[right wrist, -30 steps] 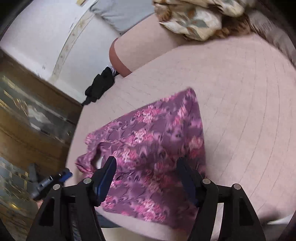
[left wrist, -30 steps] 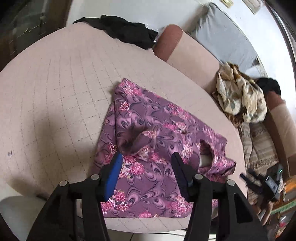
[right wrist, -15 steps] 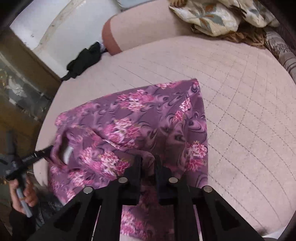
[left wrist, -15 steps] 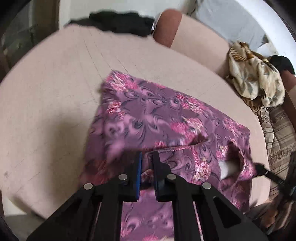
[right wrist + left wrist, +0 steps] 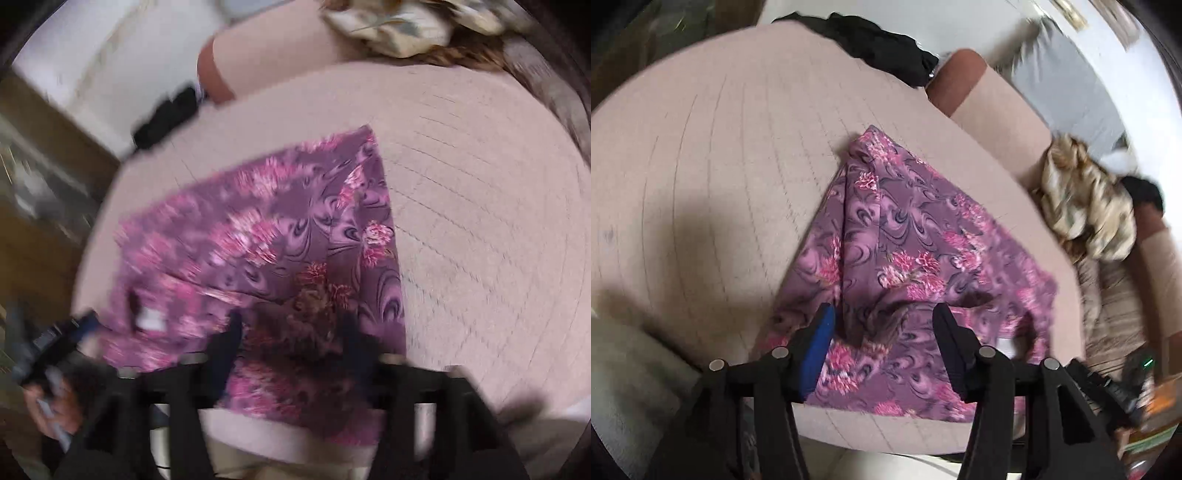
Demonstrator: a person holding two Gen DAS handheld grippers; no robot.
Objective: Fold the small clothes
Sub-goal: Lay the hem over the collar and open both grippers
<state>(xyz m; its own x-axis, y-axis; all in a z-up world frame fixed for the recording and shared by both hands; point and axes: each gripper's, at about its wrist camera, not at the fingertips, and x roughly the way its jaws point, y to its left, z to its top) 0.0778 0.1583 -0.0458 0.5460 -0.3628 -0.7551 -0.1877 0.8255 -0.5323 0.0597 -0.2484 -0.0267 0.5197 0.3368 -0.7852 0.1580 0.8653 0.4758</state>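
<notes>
A purple garment with pink flowers (image 5: 908,254) lies on the round beige quilted table (image 5: 713,177), folded over itself with a raised fold near the front edge. My left gripper (image 5: 882,332) is open and empty, its fingers either side of that fold, just above the cloth. In the right wrist view the same garment (image 5: 280,240) lies spread, and my right gripper (image 5: 291,336) is open and empty over its near part. The left gripper (image 5: 55,343) and the hand holding it show at the lower left of the right wrist view.
A black garment (image 5: 875,44) lies at the table's far edge. A beige sofa (image 5: 993,114) behind holds a grey cushion (image 5: 1067,88) and a floral cloth heap (image 5: 1086,210). The table's front edge (image 5: 886,432) is close below the grippers.
Both grippers were shut on the garment half a second ago; both have opened and let it go. The lifted part has dropped onto the cloth as a fold. Both views are motion-blurred.
</notes>
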